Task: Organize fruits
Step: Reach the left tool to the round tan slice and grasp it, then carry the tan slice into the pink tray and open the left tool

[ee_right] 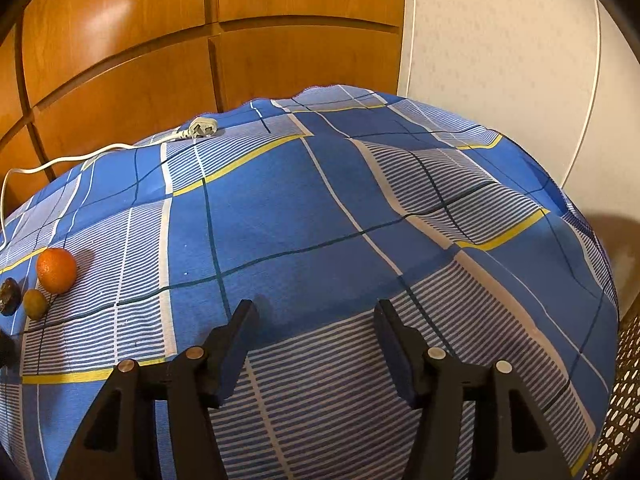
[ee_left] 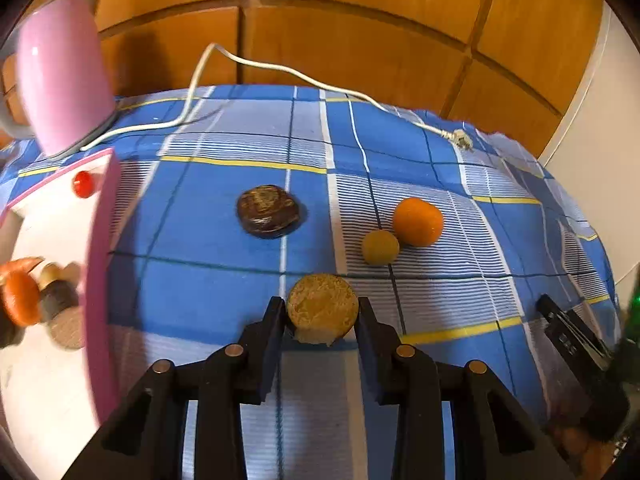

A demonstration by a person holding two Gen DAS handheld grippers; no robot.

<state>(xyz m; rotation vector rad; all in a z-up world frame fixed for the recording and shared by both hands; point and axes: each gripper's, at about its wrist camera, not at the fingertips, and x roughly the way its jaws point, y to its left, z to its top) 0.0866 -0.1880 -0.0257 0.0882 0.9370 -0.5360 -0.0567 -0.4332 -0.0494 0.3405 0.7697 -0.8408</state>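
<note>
My left gripper (ee_left: 322, 308) is shut on a round tan-brown fruit (ee_left: 322, 307) and holds it just above the blue checked cloth (ee_left: 216, 280). Beyond it lie a dark brown fruit (ee_left: 268, 210), a small yellow-green fruit (ee_left: 380, 247) and an orange (ee_left: 417, 221). A white tray with a pink rim (ee_left: 96, 264) at the left holds a red fruit (ee_left: 83, 184) and several other pieces. My right gripper (ee_right: 316, 312) is open and empty over bare cloth; the orange (ee_right: 56, 270), the yellow-green fruit (ee_right: 35, 304) and the dark fruit (ee_right: 9, 296) show at its far left.
A pink kettle (ee_left: 60, 76) stands at the back left, its white cord (ee_left: 280, 68) running across the cloth to a plug (ee_left: 460, 138). The plug also shows in the right wrist view (ee_right: 202, 128). Wooden cabinet doors (ee_left: 360, 20) stand behind. The table edge drops off at the right.
</note>
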